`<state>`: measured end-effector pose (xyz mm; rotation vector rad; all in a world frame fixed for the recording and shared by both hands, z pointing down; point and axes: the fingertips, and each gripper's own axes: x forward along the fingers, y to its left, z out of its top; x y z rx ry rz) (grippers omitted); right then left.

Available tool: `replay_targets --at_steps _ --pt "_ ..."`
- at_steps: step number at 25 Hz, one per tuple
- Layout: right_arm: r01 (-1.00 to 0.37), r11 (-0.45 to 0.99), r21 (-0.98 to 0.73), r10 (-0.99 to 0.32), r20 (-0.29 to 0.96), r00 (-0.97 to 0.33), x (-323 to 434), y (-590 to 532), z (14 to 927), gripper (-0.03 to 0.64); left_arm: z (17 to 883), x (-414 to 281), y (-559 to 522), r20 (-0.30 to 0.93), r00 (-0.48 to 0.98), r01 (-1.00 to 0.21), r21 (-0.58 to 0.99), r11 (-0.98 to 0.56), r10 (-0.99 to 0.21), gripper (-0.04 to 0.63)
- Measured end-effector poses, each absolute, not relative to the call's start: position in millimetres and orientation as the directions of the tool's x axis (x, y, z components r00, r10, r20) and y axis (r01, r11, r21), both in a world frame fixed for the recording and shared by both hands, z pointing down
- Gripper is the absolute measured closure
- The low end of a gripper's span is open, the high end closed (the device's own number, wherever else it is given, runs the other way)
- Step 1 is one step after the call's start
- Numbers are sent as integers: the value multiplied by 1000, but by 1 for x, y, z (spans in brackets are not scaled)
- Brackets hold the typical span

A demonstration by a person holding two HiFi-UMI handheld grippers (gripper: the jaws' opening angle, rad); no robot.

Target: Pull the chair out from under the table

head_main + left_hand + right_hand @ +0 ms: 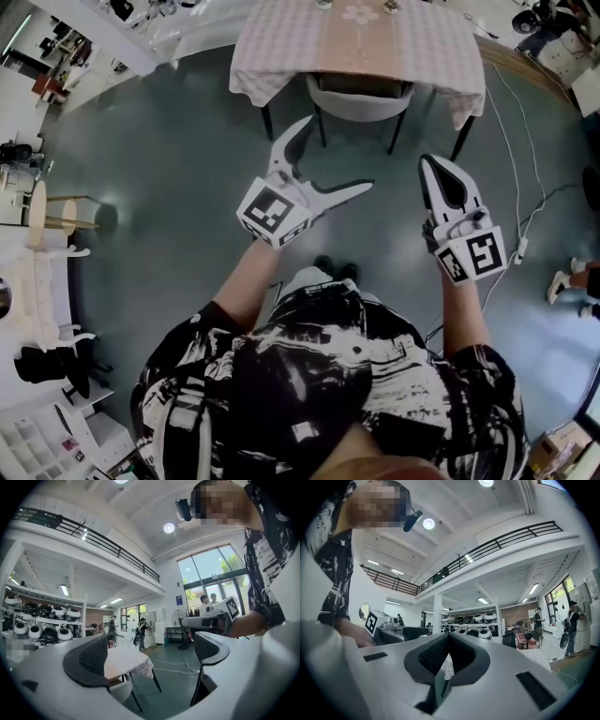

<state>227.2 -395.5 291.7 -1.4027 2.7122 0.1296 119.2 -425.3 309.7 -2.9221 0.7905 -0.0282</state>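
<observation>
The left gripper is held out in front of the person with its jaws spread wide and nothing between them. In the left gripper view the gap between the jaws frames the table and the chair, both well apart from the jaws and touching neither. The right gripper is held beside it, to the person's right, with its jaws pressed together and gripping nothing. The right gripper view shows only a narrow slit between the pads, with a pale sliver beyond that may be the tablecloth, though the slit is too thin to be sure.

The chair stands tucked under the near edge of the table, straight ahead of both grippers. Only the curved grey back and the dark legs show below the hanging cloth. The table is covered by a pale checked tablecloth that drapes over its edges. Bare grey floor lies between the chair and the gripper tips, so neither gripper is near the chair back. The left gripper points up towards the chair's left side, the right gripper towards the table's right-hand legs. A thin white cable trails across the floor to the right of the right gripper.
</observation>
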Motion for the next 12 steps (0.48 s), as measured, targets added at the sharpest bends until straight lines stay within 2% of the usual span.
replay_targets --at_steps 12 --pt "-837 546 46 -831 -100 -547 227 -521 297 618 329 125 -556 -10 884 -465 -99 -880 -467 35"
